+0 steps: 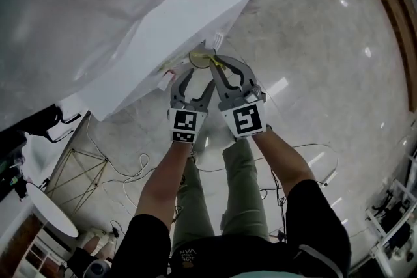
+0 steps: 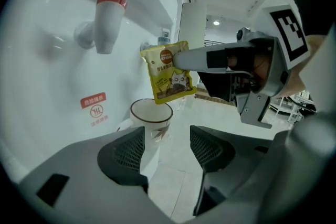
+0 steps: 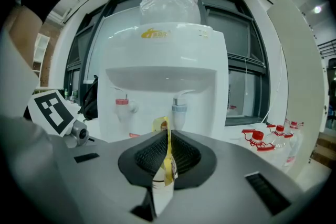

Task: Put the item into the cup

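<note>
While the right gripper (image 3: 166, 159) pinches the yellow sachet (image 2: 169, 73) just above the cup (image 2: 151, 114), the left gripper (image 2: 167, 150) has its jaws apart, holding nothing; the red tap (image 2: 108, 21) of the dispenser (image 3: 164, 57) overhangs nearby.

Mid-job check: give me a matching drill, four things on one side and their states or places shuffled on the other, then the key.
Things:
1. yellow packet
2. white cup
3. left gripper
4. right gripper

States or places:
A. jaws apart, nothing between them
B. stands mouth up, right under the packet
C. hangs pinched above the cup
D. jaws closed on the packet

Pairs: 1-C, 2-B, 3-A, 4-D
</note>
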`<state>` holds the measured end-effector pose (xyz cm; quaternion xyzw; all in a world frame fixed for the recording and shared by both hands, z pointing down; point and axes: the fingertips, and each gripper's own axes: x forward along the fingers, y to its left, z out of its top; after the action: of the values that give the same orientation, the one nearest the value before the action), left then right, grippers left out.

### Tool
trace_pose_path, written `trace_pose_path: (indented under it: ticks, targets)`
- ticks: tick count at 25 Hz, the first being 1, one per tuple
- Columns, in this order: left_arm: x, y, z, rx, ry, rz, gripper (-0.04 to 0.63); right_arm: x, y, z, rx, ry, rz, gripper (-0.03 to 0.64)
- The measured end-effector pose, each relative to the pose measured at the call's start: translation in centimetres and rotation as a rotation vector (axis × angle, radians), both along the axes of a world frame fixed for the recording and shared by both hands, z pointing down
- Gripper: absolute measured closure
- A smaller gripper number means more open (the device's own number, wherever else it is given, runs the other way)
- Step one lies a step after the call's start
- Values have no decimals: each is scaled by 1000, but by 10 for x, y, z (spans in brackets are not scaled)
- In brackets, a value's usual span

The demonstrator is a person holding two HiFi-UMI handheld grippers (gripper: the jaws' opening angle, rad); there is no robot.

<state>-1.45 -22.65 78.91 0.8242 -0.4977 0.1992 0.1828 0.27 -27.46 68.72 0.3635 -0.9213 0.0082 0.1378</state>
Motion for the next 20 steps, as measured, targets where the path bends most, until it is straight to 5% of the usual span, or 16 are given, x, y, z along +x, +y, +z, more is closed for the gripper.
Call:
trace_pose_path:
  ticks: [20]
  targets:
    - [-8,-14,32,16,-36,68,325,-22,-13,52,-14,48,-166,566]
